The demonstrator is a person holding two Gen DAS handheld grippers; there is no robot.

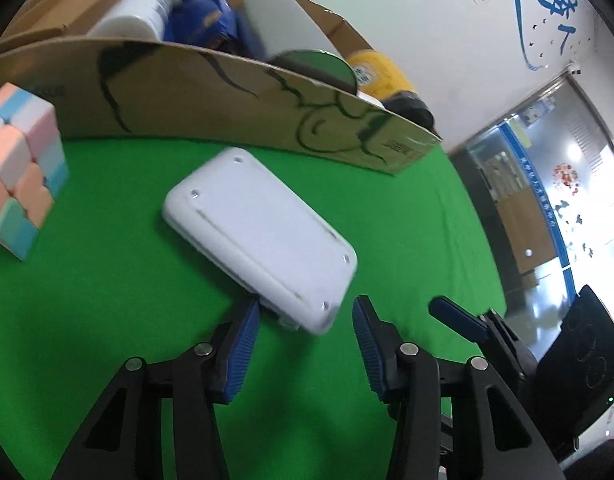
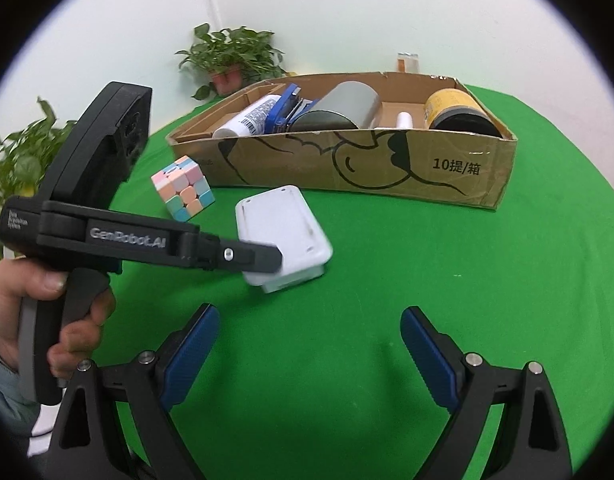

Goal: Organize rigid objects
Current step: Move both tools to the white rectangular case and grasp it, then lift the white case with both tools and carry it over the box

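White box (image 1: 259, 236): smooth rounded plastic slab, lying tilted on the green felt desk (image 1: 107, 320), near the cardboard box (image 2: 347, 168).
Left tool (image 1: 305, 336): ribbed blue pads spread, straddling the slab's corner.
Right tool (image 2: 309, 356): spread, empty.
Cube (image 2: 183, 188): pastel, glossy.

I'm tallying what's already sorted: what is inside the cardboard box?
Inside the cardboard box: a white tube, a blue packet, a grey cylinder, a small white bottle and a yellow jar. The box's front wall hides their undersides and the floor.
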